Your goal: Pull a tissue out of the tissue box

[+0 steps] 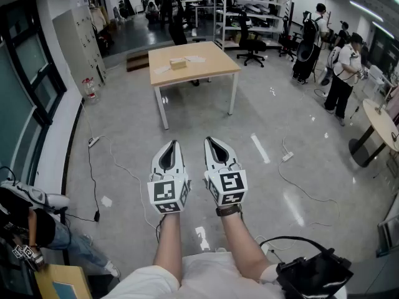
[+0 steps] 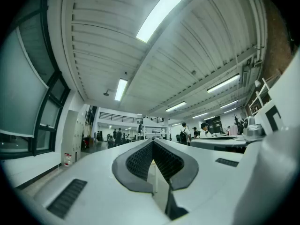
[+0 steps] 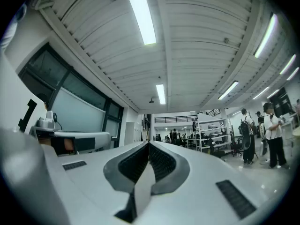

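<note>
The left gripper [image 1: 174, 143] and right gripper [image 1: 207, 141] are held clenched and empty, well apart from the tissue box [image 1: 178, 63] near the tabletop's [image 1: 212, 64] middle.

Tissue box [image 1: 178, 63]: small, low block, pale tan, too far across the room to read any print.
Pose: lying flat, long side roughly along the bench's far edge.
Place: on the light wooden bench [image 1: 215, 68], in its far-left part, with a white sheet [image 1: 195, 58] just to its right.
Tissue: whether one stands out of the top can't be told from here.
</note>
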Demonstrator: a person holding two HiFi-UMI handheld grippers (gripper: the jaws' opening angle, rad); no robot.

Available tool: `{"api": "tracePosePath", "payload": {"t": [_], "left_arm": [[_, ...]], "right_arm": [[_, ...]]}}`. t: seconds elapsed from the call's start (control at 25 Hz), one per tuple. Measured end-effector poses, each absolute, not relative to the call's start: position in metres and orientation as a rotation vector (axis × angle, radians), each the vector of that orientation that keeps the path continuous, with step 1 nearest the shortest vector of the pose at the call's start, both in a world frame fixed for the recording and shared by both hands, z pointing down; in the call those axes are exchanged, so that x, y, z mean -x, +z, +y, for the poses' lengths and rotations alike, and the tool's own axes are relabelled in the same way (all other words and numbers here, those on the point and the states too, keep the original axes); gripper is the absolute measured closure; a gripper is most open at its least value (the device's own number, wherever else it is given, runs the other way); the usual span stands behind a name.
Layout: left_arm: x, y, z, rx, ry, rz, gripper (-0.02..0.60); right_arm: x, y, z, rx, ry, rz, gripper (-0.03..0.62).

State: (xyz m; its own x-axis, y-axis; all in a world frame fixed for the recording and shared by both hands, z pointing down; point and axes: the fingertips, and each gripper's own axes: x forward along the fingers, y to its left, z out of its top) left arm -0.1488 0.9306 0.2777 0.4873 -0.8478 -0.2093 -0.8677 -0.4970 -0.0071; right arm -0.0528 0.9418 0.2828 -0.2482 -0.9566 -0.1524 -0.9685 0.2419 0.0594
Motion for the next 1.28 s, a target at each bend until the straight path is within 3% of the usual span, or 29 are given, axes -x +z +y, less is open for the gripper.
{"api": "tracePosePath", "payload": {"t": [0.28, 0.84, 1.28], "left_arm": [[0.113, 0.300, 0.958, 2.607, 0.221, 1.523, 0.580], [0.090, 0.321, 0.877, 2.655, 0.087, 1.526, 0.580], [0.130, 0.300, 0.728, 2.695, 0.105, 1.468, 0.580]], "right_arm": [[0.033, 0.313, 0.969, 1.842, 0.182, 2.556, 0.591], [-0.013, 0.316, 0.895, 1.893, 0.089, 2.406, 0.591], [0.067, 0.296, 0.752, 1.816, 0.121, 2.490, 0.591]]}}
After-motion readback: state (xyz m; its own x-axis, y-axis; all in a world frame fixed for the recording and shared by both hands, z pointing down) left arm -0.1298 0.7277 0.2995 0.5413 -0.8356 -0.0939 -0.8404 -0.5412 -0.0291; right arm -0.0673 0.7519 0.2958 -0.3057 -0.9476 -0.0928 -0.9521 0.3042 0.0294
